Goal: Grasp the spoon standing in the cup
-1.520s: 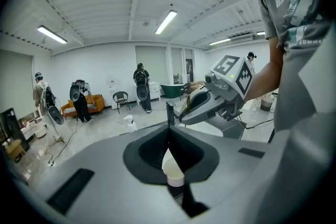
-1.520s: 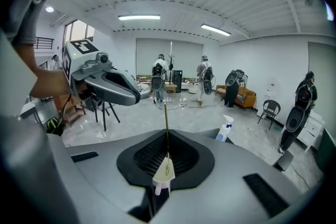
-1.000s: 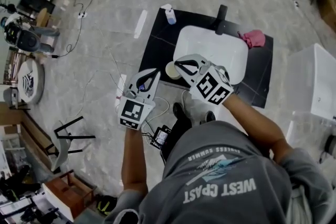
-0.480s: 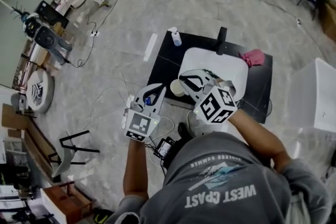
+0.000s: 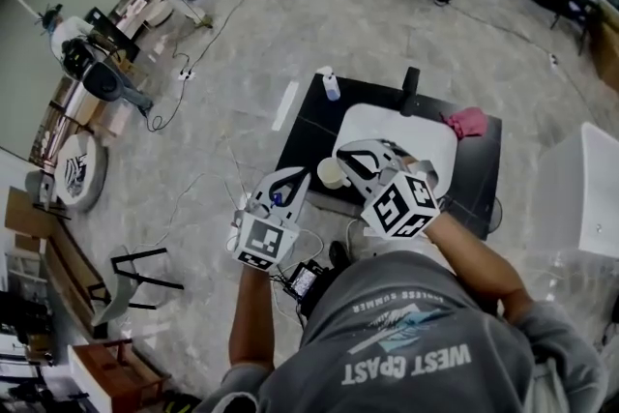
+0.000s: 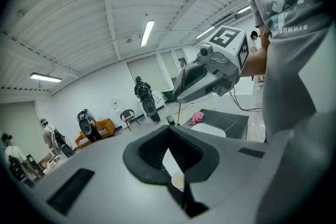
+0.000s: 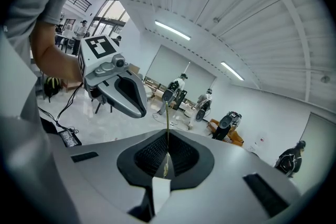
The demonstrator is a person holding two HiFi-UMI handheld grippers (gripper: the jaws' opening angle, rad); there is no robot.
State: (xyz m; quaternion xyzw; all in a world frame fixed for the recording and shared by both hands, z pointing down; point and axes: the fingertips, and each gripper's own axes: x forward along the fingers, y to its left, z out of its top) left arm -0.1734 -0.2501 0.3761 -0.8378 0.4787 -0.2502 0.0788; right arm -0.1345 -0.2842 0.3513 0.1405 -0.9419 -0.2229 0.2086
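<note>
A cream cup (image 5: 331, 173) stands at the front left edge of the black table (image 5: 308, 123). My right gripper (image 5: 338, 153) hovers with its tip just over the cup. Its jaws are shut on a thin metal stem, the spoon (image 7: 167, 117), which sticks out past the tip (image 7: 167, 135). The left gripper view shows that same stem (image 6: 179, 112) hanging below the right gripper (image 6: 177, 97). My left gripper (image 5: 303, 174) is shut and holds nothing (image 6: 169, 129). It floats just left of the cup, off the table's edge. The spoon's bowl is hidden.
A white basin (image 5: 401, 135) fills the table's middle, with a black faucet (image 5: 410, 90) behind it. A pink cloth (image 5: 467, 123) lies at the back right and a small bottle (image 5: 332, 84) at the back left. Cables and a device (image 5: 302, 280) lie on the floor.
The head view has tilted up and taken in more of the room. Both grippers and the cup sit lower in the frame, with their places relative to each other about the same.
</note>
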